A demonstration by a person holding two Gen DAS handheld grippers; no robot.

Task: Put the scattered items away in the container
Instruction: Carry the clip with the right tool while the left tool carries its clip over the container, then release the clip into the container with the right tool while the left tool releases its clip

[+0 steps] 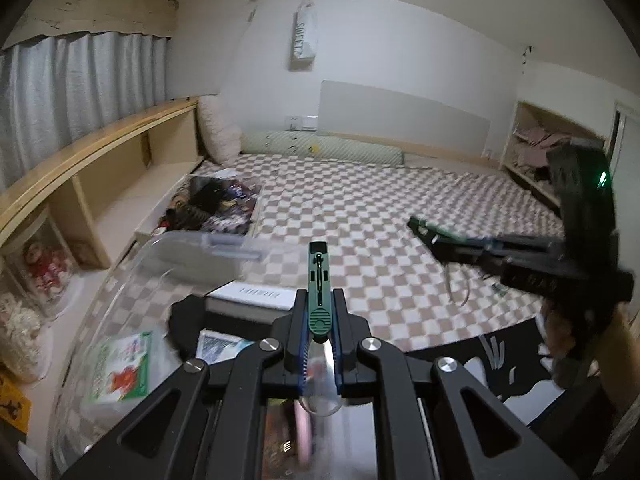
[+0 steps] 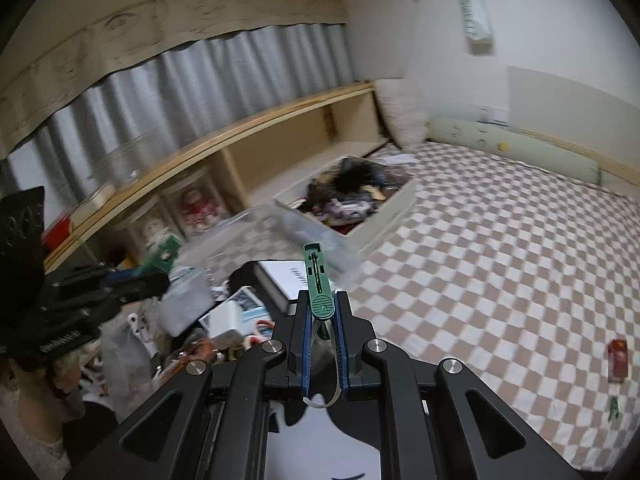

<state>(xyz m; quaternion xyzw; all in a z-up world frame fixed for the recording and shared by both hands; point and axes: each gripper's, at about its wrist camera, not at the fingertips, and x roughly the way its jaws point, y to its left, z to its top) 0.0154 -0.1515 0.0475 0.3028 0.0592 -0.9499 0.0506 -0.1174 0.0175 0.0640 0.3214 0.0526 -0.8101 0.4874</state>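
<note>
Both claws look shut. Left claw (image 1: 319,312): fingers narrow, clamped on something clear and rounded that bulges below the pads; can't tell what it is. Right claw (image 2: 323,316): fingers narrow, pinching a thin pale strip (image 2: 335,376) that curls out beneath the pads. In the left view the right claw (image 1: 424,232) shows off to the right, raised over the bed, blurred, with a pale loop hanging under it.

Largest first. Bed (image 1: 360,216) with its checkered cover fills the area ahead of and right of both claws. Long wooden shelf (image 1: 92,168) runs to the left, grey curtain (image 1: 80,84) above it. Clear plastic container (image 1: 132,276) sits just left of and under the left claw, its rim blurred, items already inside. White open box (image 2: 384,208) full of dark clutter lies ahead-left of the right claw, at the bed edge. Green bolster (image 1: 320,146) lies far ahead at the headboard. Black-and-white box (image 1: 256,296) sits directly ahead of the left claw, inside the container. Green printed packet (image 1: 124,368) lies low left of it, also inside. Small red packet (image 2: 617,360) lies on the bed, well to the right of the right claw, with a tiny green item (image 2: 613,407) near it.
</note>
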